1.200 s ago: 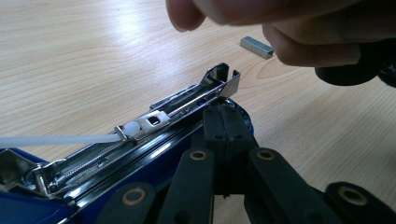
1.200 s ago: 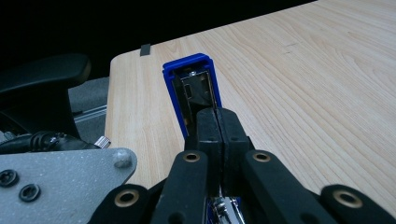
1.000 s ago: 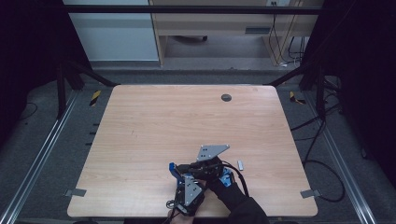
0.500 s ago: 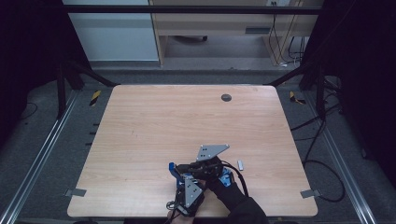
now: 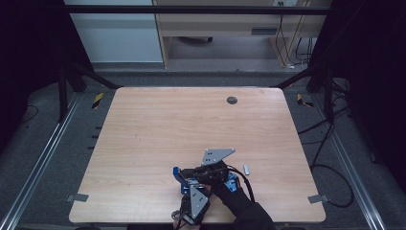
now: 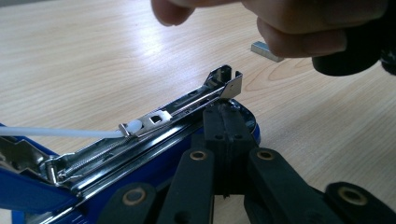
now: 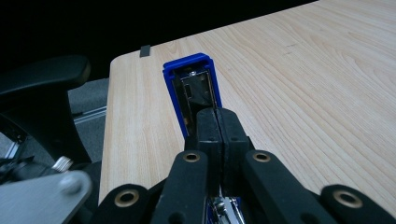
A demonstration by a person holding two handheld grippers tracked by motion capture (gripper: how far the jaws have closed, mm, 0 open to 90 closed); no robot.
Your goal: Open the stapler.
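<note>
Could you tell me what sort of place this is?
Probably a lab or office recording station: a bare wooden table on dark carpet, floor rails beside it, loose cables, and a desk behind.

We saw a blue stapler [image 6: 42,196] with a silvery metal magazine [image 6: 187,105], black grippers, and a pale wood-grain table [image 5: 158,124] beneath them.

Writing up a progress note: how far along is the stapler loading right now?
Done: the blue stapler is hinged open, its metal staple channel exposed. In hand: both tongs, left and right, are closed at the stapler, near the table's front edge. Left: the small strip of staples lies apart on the wood, not yet loaded, and the stapler is not yet closed.
</note>
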